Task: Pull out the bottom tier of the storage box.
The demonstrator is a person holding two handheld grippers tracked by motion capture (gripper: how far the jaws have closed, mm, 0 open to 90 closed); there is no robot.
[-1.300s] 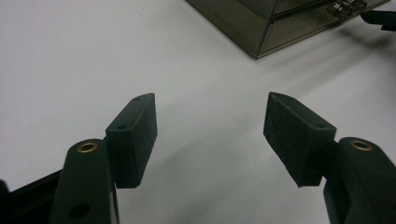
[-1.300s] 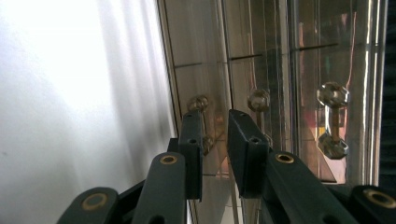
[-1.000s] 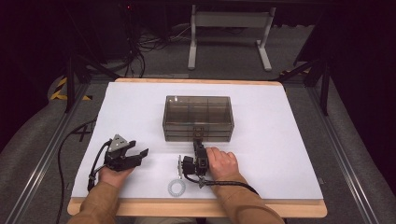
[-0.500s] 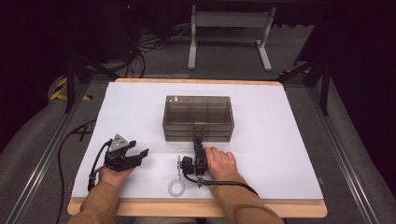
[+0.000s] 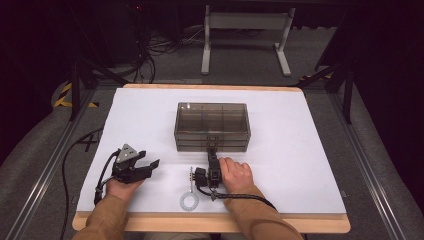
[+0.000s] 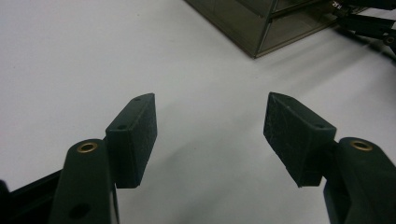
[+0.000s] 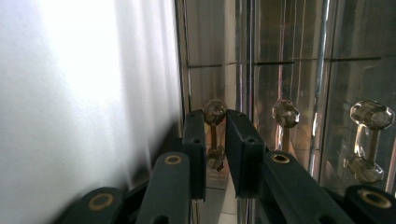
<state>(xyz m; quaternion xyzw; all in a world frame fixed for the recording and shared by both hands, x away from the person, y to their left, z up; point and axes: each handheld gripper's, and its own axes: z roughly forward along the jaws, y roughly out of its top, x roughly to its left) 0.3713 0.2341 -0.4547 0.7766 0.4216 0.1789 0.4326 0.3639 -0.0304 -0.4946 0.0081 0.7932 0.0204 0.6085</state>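
A smoky clear drawer box [image 5: 212,125] stands mid-table on the white sheet. My right gripper [image 5: 212,149] reaches its front face low down. In the right gripper view the gripper [image 7: 215,126] holds a faceted crystal drawer knob [image 7: 215,112] between its pads; the jaws have just been closing on it. Two more knobs [image 7: 285,113] [image 7: 371,115] sit beside it. My left gripper [image 5: 148,161] rests on the table to the left, open with nothing between its jaws [image 6: 210,126]. A corner of the box [image 6: 261,23] lies beyond it.
A white ring [image 5: 189,201] lies near the table's front edge, with a small metal piece [image 5: 191,175] just behind it, both left of my right hand. A cable [image 5: 75,150] trails off the table's left side. A white stand [image 5: 245,40] is on the floor beyond.
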